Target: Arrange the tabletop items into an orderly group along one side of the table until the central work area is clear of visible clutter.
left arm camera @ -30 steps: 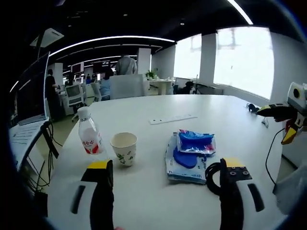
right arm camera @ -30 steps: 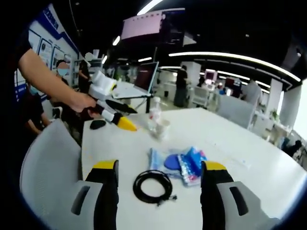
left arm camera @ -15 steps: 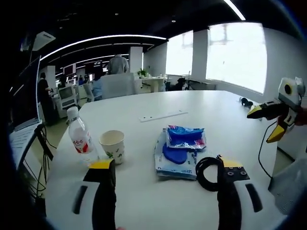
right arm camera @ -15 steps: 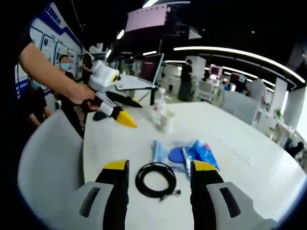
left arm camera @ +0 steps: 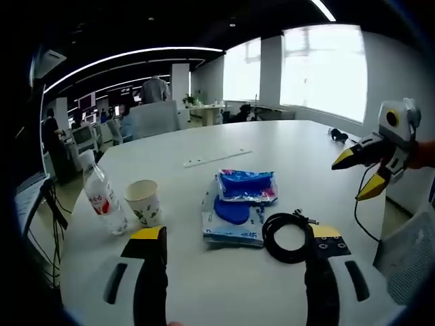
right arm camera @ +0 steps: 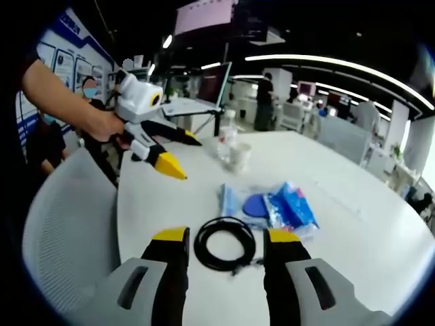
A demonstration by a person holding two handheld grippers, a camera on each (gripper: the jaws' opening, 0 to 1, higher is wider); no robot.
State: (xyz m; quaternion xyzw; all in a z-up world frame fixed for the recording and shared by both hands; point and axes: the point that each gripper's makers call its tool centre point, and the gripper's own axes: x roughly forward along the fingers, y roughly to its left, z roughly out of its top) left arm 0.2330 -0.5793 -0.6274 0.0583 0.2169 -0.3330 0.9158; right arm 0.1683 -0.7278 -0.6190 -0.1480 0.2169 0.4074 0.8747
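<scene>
Bright window glare, dim ceiling, sharp centre, fisheye-warped edges.

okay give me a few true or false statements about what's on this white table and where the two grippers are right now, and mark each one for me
1. The black coiled cable lies flat on the white table. True.
2. The paper cup is tipped on its side. False: it stands upright, next to the water bottle.
3. The right gripper has its jaws clamped on the cable. False: the jaws stand apart on either side of it.
4. The blue packets lie between the cup and the cable in the left gripper view. True.
5. The left gripper is open. True.
</scene>
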